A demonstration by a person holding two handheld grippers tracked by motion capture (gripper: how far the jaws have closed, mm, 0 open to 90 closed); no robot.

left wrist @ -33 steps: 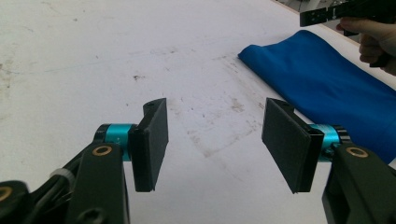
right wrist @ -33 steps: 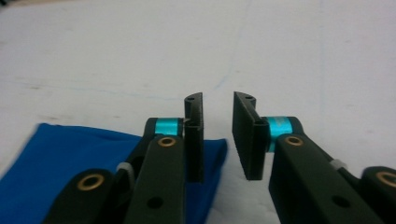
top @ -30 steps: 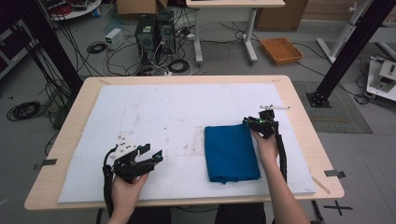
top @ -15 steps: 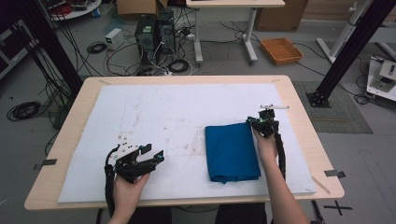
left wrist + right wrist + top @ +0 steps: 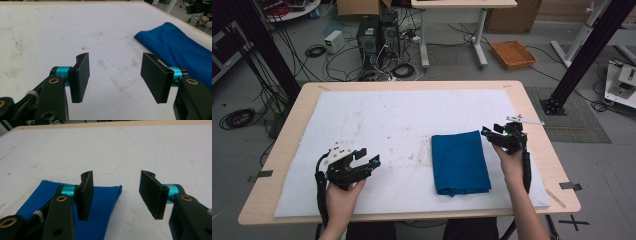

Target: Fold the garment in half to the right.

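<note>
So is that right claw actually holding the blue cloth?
No, the right claw is open with bare white table cover between its jaws, and the folded blue cloth lies loose beneath it.

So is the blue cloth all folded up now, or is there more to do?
The blue cloth already lies folded into a neat rectangle on the white mat, so the folding looks mostly done. Nothing is in hand: the right claw is open beside the cloth's far right corner, and the left claw is open well away on the mat. Perhaps one more fold is left, or it may be finished.
</note>
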